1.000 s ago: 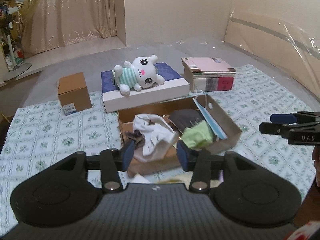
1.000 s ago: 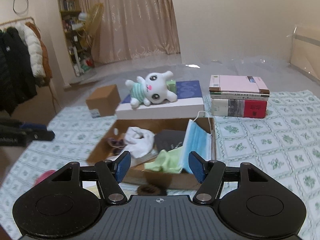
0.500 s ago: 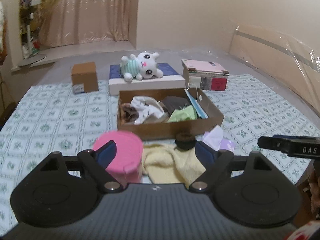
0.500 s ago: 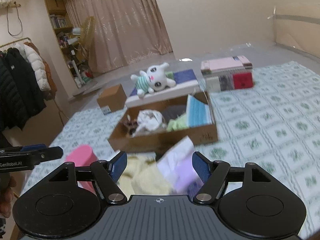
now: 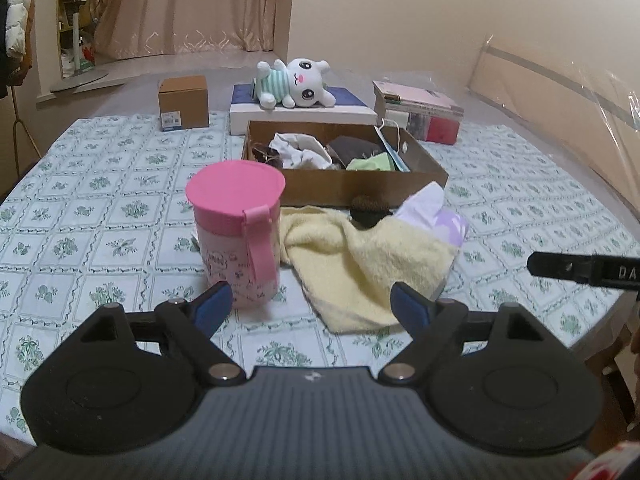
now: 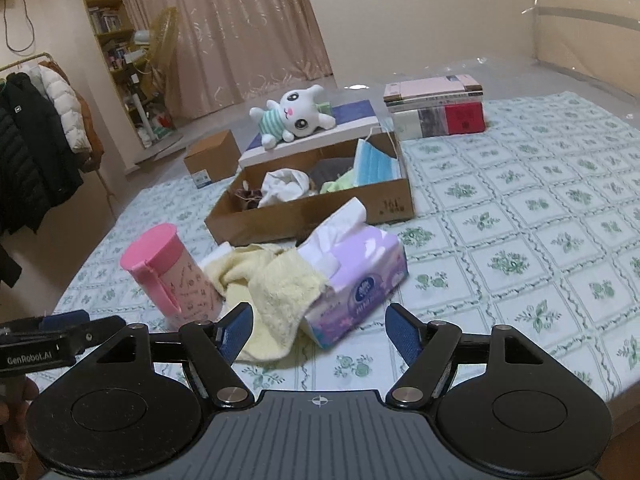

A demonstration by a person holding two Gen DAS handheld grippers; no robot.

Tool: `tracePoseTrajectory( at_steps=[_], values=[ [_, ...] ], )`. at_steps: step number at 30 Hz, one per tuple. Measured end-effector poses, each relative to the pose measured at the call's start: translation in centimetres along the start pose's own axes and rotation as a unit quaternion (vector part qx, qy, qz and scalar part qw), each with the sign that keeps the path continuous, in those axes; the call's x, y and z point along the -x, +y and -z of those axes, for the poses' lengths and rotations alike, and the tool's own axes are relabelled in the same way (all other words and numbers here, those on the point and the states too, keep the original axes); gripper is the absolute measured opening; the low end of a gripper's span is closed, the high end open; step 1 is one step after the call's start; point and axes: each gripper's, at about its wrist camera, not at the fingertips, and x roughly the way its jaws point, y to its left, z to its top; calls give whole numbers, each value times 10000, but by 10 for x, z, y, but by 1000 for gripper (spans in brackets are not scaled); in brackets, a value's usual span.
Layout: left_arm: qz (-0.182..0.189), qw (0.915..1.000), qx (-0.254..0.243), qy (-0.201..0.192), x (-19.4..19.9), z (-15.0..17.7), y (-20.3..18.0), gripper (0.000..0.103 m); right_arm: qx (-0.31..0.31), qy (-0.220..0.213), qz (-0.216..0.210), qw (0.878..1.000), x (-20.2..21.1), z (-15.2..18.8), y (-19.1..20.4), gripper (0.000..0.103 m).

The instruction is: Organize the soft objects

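Towel (image 5: pixel 352 264) draped over tissue pack (image 6: pixel 360 276), pink cup (image 5: pixel 236 232) beside, cardboard box (image 5: pixel 360 188) behind

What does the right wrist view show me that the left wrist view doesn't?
Only the right wrist view shows the printed front of the purple tissue pack, the blue face mask broadside in the cardboard box, and dark coats on a rack.

Only the left wrist view shows a dark fuzzy item between box and yellow towel.

Both show the pink lidded cup, the towel draped over the tissue pack, the plush bunny, the stacked books, and both grippers, left gripper and right gripper, open and empty.
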Motion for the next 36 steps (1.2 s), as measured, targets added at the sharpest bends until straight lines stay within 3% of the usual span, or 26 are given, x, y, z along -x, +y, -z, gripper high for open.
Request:
tracePoseTrajectory(
  at_steps=[19,24,36],
  values=[
    [121,9994,-308,110,-20,3,-15,84,-124,112,-11,9999,-15,3,-13,73],
    [224,9970,-732,129,-29,2,-22,84,-60,130,1,9999,-21,1,-14,73],
    [614,9817,-1758,395,-78,13,-39,84,32,193,84,9998,-36,-6,-21,73]
  ],
)
